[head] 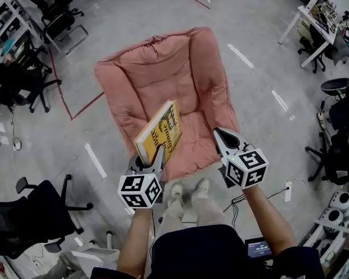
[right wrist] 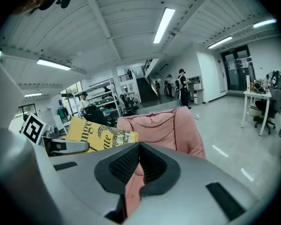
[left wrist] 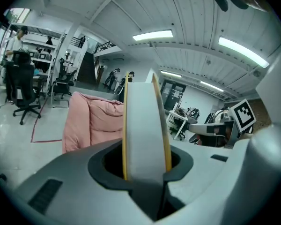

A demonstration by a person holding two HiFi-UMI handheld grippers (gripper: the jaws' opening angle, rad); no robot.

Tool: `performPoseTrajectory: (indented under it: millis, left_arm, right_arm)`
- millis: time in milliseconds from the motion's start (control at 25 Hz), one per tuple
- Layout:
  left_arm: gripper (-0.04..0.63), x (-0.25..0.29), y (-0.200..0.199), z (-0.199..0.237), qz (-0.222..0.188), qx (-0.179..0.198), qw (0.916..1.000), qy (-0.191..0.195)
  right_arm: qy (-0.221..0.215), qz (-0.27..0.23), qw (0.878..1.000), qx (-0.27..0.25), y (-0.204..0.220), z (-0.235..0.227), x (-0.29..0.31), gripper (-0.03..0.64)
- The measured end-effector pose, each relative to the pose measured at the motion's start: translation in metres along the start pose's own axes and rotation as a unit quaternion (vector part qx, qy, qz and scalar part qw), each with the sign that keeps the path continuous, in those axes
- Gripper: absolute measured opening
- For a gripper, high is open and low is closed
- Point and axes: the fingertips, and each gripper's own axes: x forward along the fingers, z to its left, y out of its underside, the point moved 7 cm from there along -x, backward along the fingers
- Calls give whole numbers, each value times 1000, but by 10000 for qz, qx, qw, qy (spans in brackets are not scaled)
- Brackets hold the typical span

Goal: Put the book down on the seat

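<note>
The book (head: 160, 131) sits just below the middle of the head view, tilted, with its top edge leaning toward the upper right. It lies over the lower left part of the pink seat (head: 163, 68). Whether it touches the cushion cannot be told. Its cover is yellow with large dark lettering and a dark ornament. The left gripper (head: 151, 158) is clamped on the book's lower end. In the left gripper view the book stands edge-on between the jaws, a pale page block between two thin yellow covers. The right gripper (head: 221, 135), at the seat's lower right corner, has its jaws closed together on nothing, and pink fabric shows beyond them.
</note>
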Motion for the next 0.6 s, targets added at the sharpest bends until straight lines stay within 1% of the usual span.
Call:
performPoseTrajectory:
  millis: [280, 400, 600]
  left_arm:
    - [146, 15, 18, 20, 178, -137, 9993, -295]
    - [146, 19, 29, 29, 234, -250, 9987, -370]
    - [146, 22, 47, 43, 392, -296, 9977, -476]
  right_arm:
    - [-147, 249, 9995, 110, 21, -7, 23, 20]
    - [-204, 347, 9992, 73, 30, -5, 32, 19]
    - [-321, 439, 9985, 37, 41, 0, 48, 18]
